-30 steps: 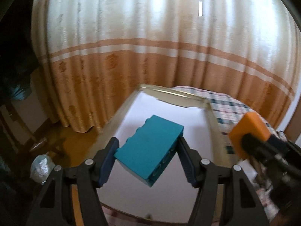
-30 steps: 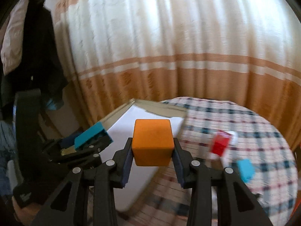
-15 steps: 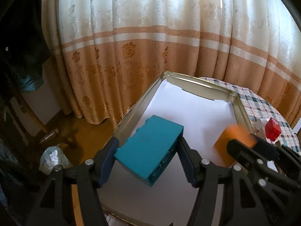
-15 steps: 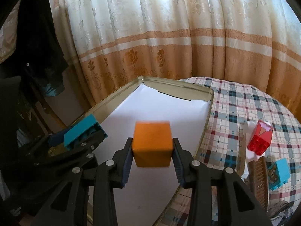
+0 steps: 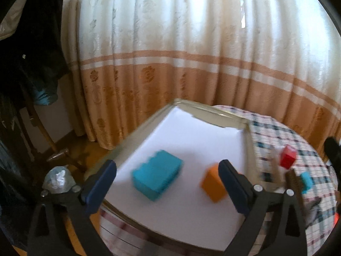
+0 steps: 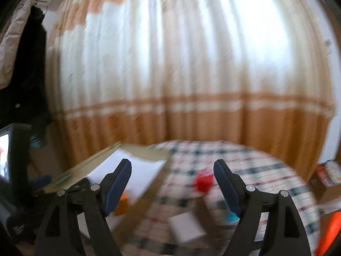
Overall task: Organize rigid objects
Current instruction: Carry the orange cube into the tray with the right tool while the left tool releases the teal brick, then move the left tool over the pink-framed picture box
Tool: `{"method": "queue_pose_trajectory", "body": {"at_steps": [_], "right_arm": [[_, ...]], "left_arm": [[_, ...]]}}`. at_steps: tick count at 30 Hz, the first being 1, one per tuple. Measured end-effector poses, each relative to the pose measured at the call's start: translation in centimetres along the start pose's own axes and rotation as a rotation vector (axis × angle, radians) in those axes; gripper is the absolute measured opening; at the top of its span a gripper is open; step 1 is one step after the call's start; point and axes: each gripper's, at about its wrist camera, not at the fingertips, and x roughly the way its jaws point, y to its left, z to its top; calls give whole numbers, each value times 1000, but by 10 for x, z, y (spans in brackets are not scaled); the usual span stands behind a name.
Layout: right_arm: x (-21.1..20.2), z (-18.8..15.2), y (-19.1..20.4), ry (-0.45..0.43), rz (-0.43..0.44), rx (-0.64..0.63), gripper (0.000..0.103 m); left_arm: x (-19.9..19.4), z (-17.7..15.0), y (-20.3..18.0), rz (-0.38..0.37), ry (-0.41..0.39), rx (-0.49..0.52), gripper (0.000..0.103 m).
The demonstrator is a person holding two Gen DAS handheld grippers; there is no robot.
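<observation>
Both blocks have dropped from the jaws; teal block [image 5: 157,177] and orange cube [image 5: 213,183] lie mid-tray [image 5: 136,132]; left gripper [image 5: 168,185] and right gripper [image 6: 172,183], just opened, stand wide, empty; red block [image 5: 288,159] waits on the cloth [image 5: 275,128] beyond the tray's right edge.

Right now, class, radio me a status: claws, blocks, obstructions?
Left claw open, right claw open, both just released. Teal block and orange cube in tray. Nothing blocking.

Checked-cloth table [image 5: 277,132] bearing white-lined tray [image 5: 248,147]
</observation>
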Motion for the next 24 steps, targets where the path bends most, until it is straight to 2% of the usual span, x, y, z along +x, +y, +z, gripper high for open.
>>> {"method": "queue_pose_trajectory", "body": {"at_steps": [3,7,11,15,18,24], "right_arm": [[-26,-2,-18,-112,-117,-25,92],[-42,-3,-34,-169,-188,-62,93],[-50,-7,-54,-148,-239,-48,93],[-57,-12,-79,-133,-273,39,93],[-61,-15,-92,-115,-304,65,93],[-60,-22,-108,-41,-305,87,93]], "left_arm": [[-13,-4,-21,-2,-48,37,98],[-26,-8,-47,-22,-109,83,98],[-33,-10,-65,-60,-106,115,98],[-41,-18,-76,-71,-132,169,98],[-38,-22,-77,-97,-99,184,100],[-39,-27,-80,-159,-40,203,100]]}}
